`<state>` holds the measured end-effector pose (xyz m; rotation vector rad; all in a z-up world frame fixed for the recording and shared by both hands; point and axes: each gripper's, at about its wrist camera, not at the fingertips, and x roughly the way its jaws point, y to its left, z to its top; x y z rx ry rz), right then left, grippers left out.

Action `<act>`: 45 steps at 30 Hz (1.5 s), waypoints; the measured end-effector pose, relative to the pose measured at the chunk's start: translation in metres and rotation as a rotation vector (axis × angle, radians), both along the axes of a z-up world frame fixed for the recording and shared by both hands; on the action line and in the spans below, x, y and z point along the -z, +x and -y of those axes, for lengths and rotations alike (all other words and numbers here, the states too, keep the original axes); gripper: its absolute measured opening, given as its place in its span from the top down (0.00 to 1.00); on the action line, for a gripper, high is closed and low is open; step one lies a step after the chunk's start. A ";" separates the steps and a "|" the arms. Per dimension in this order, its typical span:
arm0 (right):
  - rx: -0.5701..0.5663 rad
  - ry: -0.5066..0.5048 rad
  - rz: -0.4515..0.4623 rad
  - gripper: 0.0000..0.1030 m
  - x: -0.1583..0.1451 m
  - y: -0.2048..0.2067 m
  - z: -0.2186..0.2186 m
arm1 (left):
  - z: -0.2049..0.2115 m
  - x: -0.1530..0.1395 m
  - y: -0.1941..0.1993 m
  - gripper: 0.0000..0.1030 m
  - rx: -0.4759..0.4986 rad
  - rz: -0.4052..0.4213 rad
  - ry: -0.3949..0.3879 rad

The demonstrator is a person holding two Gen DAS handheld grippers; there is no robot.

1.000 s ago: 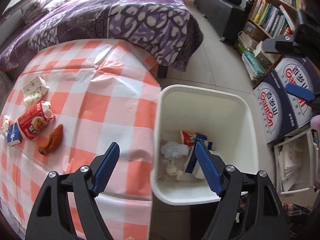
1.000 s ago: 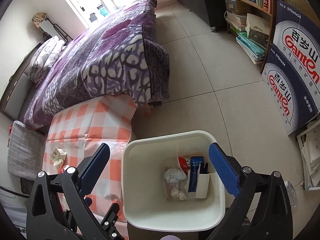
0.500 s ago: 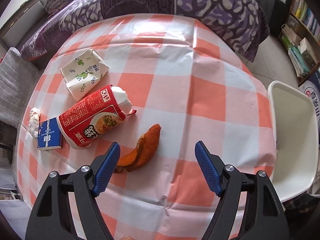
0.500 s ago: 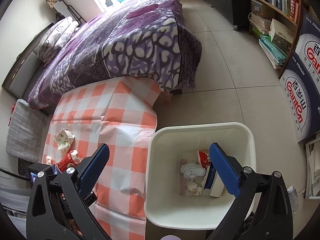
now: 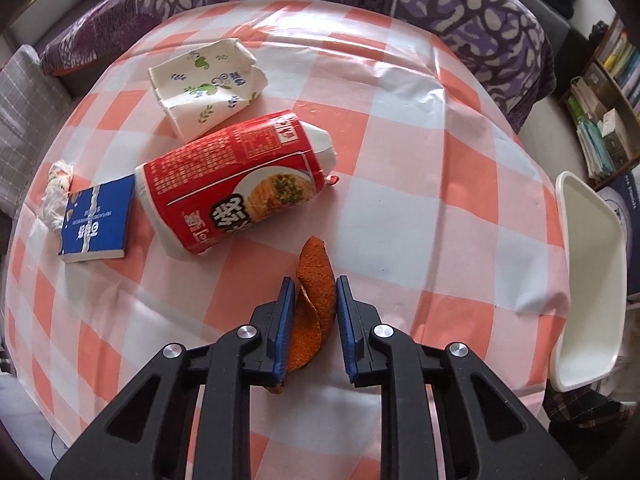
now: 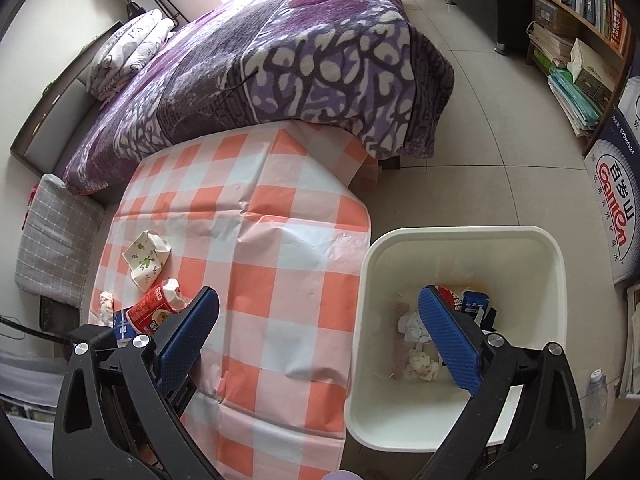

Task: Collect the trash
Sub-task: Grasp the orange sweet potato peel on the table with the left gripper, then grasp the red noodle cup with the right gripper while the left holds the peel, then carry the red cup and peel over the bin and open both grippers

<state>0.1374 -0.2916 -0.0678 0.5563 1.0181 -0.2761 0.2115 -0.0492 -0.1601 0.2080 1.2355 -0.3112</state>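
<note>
My left gripper (image 5: 314, 292) is shut on an orange peel (image 5: 314, 280) on the checked tablecloth (image 5: 440, 184). Beyond it lie a red noodle cup (image 5: 236, 188), a crumpled white paper cup (image 5: 208, 80), a small blue box (image 5: 98, 218) and a wad of tissue (image 5: 56, 192). My right gripper (image 6: 320, 320) is open and empty, held above the gap between the table and the white trash bin (image 6: 460, 256), which holds several pieces of trash. The bin's rim also shows in the left wrist view (image 5: 592, 280).
A bed with a purple blanket (image 6: 300, 64) stands behind the table. A bookshelf (image 6: 576, 28) and stacked cartons (image 6: 616, 200) are to the right. A grey cushion (image 6: 52, 240) lies left of the table. Tiled floor (image 6: 480, 160) lies between bed and cartons.
My left gripper swung from over the bin to the table, came down and shut on the orange peel. My right gripper drifted left and stayed open.
</note>
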 end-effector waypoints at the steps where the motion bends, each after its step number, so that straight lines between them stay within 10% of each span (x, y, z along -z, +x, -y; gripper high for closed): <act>1: -0.004 -0.001 -0.003 0.07 0.001 0.002 -0.004 | -0.007 -0.004 0.000 0.80 -0.016 -0.005 -0.023; 10: -0.075 0.033 -0.049 0.07 0.029 0.024 -0.062 | -0.095 -0.081 -0.010 0.80 -0.232 0.116 -0.187; 18: 0.050 0.284 -0.103 0.07 0.076 0.064 -0.143 | -0.181 -0.152 -0.034 0.80 -0.472 0.251 -0.355; 32: 0.129 0.204 -0.125 0.08 0.106 0.128 -0.196 | -0.238 -0.167 -0.043 0.80 -0.584 0.281 -0.395; 36: 0.023 0.174 -0.086 0.50 0.102 0.129 -0.199 | -0.244 -0.168 -0.045 0.80 -0.593 0.284 -0.406; 45: -0.191 0.029 0.036 0.57 0.058 0.108 -0.204 | -0.248 -0.168 -0.048 0.80 -0.619 0.303 -0.412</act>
